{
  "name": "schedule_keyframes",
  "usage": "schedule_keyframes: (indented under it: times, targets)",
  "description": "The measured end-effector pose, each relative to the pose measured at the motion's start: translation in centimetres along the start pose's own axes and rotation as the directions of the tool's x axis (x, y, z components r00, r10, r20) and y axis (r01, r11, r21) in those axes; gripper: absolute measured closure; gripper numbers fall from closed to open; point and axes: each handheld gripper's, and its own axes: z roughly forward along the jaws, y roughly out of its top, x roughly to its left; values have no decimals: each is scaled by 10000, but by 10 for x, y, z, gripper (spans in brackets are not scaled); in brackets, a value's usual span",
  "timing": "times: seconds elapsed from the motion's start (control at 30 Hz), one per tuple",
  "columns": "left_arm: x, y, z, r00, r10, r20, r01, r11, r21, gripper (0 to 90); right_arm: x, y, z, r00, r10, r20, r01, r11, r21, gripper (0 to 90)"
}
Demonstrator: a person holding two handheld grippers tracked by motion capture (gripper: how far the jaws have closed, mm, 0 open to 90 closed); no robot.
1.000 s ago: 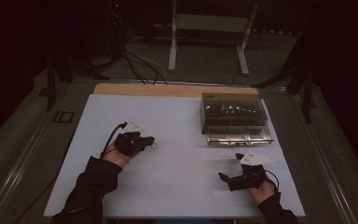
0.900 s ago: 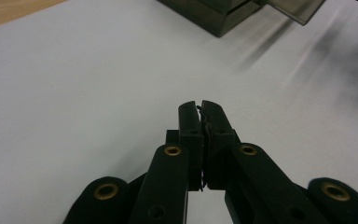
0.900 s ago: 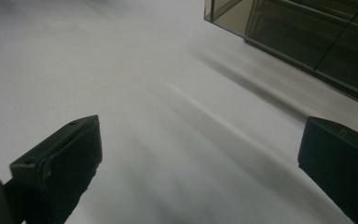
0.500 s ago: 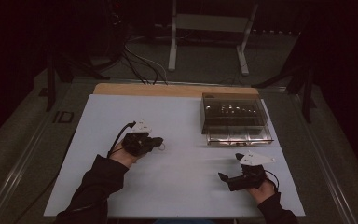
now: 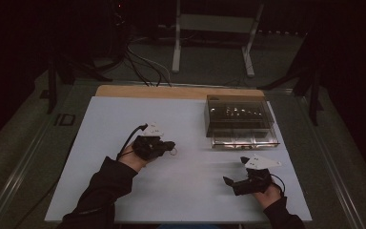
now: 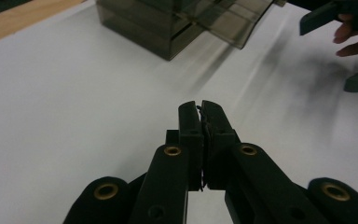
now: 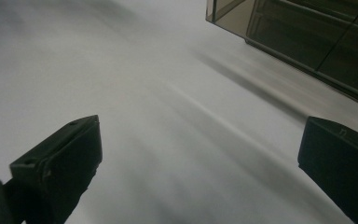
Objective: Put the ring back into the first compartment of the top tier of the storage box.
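Fingers of your left gripper [image 6: 201, 109] are clamped on a small thin ring-like thing [image 5: 172, 151], too tiny to identify; it looks light and slippery. Right gripper [image 5: 233, 183] fingers stand apart, empty. Smoky clear plastic drawer box [image 5: 238, 119] sits on the white desk [image 5: 100, 143].
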Motion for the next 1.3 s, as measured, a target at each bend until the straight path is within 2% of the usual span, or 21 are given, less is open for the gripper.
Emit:
schedule_keyframes:
  times: [0.2,0.6,1.3]
  targets:
    - [-5,11,3,9994,137,325,-131,9998,-162,900,0,0,0,10000,-16,5,16,10000,-13,0]
    - [-15,25,11,9970,533,554,-528,9985,-111,900,0,0,-1,10000,1,5,-1,10000,-13,0]
    - [-30,53,25,9903,1070,882,-1023,9932,-558,900,1,0,-2,10000,-54,-25,54,10000,-17,0]
